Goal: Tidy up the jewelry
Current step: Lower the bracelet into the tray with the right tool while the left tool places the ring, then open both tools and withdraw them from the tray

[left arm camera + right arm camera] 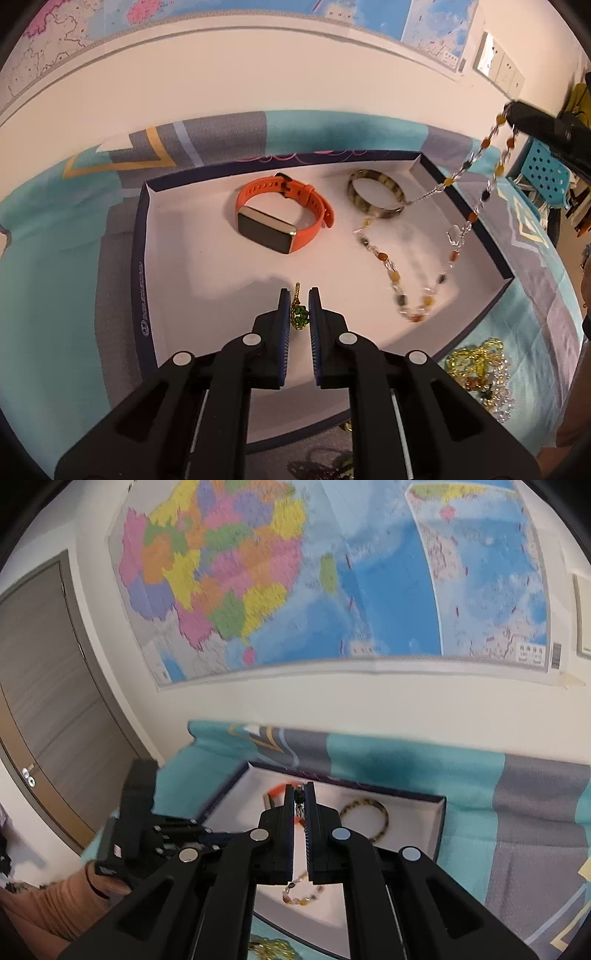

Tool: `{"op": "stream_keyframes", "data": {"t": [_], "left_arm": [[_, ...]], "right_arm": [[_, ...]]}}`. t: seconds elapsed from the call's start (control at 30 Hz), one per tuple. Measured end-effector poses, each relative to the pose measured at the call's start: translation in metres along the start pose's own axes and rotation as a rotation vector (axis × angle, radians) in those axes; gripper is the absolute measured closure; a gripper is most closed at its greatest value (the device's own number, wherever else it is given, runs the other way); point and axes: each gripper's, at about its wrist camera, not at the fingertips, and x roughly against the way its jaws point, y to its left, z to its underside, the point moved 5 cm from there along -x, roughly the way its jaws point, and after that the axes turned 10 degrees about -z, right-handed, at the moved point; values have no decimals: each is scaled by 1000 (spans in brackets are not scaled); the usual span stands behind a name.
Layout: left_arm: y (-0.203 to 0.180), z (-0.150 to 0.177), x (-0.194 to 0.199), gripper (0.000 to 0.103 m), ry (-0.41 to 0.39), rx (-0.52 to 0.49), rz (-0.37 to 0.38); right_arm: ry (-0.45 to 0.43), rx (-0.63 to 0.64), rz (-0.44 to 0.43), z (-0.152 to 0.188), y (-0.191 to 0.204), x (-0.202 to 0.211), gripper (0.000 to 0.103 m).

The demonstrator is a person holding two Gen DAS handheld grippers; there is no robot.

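Note:
A white-lined box (173, 266) with dark blue walls lies on the cloth. In it are an orange smartwatch (280, 218) and a brown striped bangle (375, 195). My left gripper (299, 299) is shut on a small green beaded piece (298, 315), low over the box floor. My right gripper (300, 794) is shut on a beaded amber necklace (424, 291), held high at the box's right side; its lower loop hangs down into the box. The right gripper's tip shows in the left wrist view (517, 114). The bangle (365, 819) and the box (424, 819) show under the right gripper.
A pile of yellow and clear beads (480, 373) lies on the teal patterned cloth (51, 236) right of the box. More dark jewelry (325, 465) lies in front of the box. Maps (295, 576) hang on the wall; a door (48, 701) is left.

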Motion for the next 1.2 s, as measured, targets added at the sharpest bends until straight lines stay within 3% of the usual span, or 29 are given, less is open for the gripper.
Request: {"op": "stream_keyframes", "data": {"t": [0.43,0.57,0.73,0.9,1.03,1.2], "left_arm": [[-2,-3,-16,88,20,-15,-47],[-5,-3,-14,74,7,-26,-47],[-6,-3,3,58,-37,-22,-48],[-1,2,33,46,-101,-1,-33],[-1,13,55,43,-142,6,-8],[-6,37,74,42,-163,-2,1]], "right_arm": [[154,-69,4,42,-27,-51,97],[170,-105,19,50,-34,-54,93],[150,-137,33,56,-41,-41,79],[111,-115,25,63,-27,-10,74],[105,-72,3,74,-7,10,67],[161,-18,6,102,15,20,67]]}}
